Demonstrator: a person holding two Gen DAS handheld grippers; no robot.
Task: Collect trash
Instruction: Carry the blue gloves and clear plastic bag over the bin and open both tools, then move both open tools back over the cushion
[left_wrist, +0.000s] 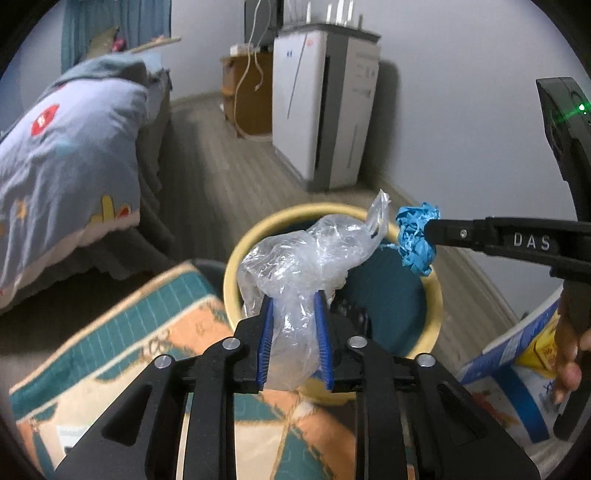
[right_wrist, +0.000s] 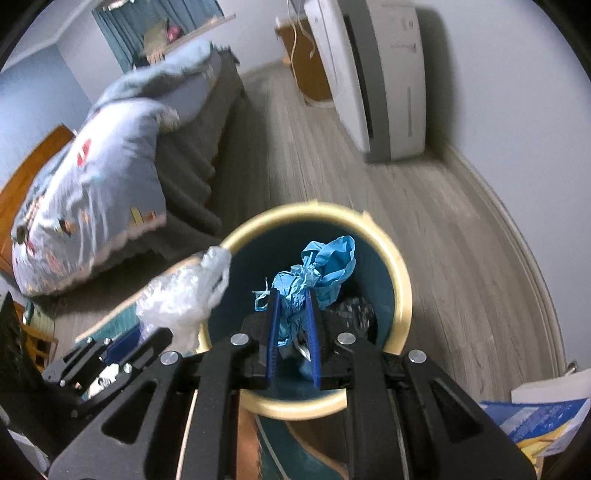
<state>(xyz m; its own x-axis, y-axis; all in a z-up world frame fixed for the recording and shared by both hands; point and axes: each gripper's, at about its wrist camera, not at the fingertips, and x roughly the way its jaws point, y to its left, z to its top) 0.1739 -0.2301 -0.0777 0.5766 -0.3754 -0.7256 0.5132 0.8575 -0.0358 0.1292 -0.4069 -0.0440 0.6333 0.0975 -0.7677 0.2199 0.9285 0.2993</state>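
Note:
A round bin with a yellow rim (left_wrist: 236, 258) (right_wrist: 402, 280) and a teal inside stands on the floor below both grippers. My left gripper (left_wrist: 295, 299) (right_wrist: 136, 332) is shut on a crumpled clear plastic bag (left_wrist: 306, 258) (right_wrist: 184, 291), which sticks up over the bin's near-left rim. My right gripper (right_wrist: 293, 295) (left_wrist: 428, 230) is shut on a wad of blue crumpled paper (right_wrist: 328, 266) (left_wrist: 417, 240), held above the bin's opening. Something dark (right_wrist: 354, 310) lies inside the bin.
A bed with a pale blue quilt (left_wrist: 66, 155) stands on the left. A white appliance (left_wrist: 325, 110) and a wooden cabinet (left_wrist: 247, 96) line the far wall. A teal-and-orange patterned surface (left_wrist: 129, 332) lies beside the bin. Blue-and-yellow printed packaging (left_wrist: 517, 369) sits at the right by a hand (left_wrist: 569, 354).

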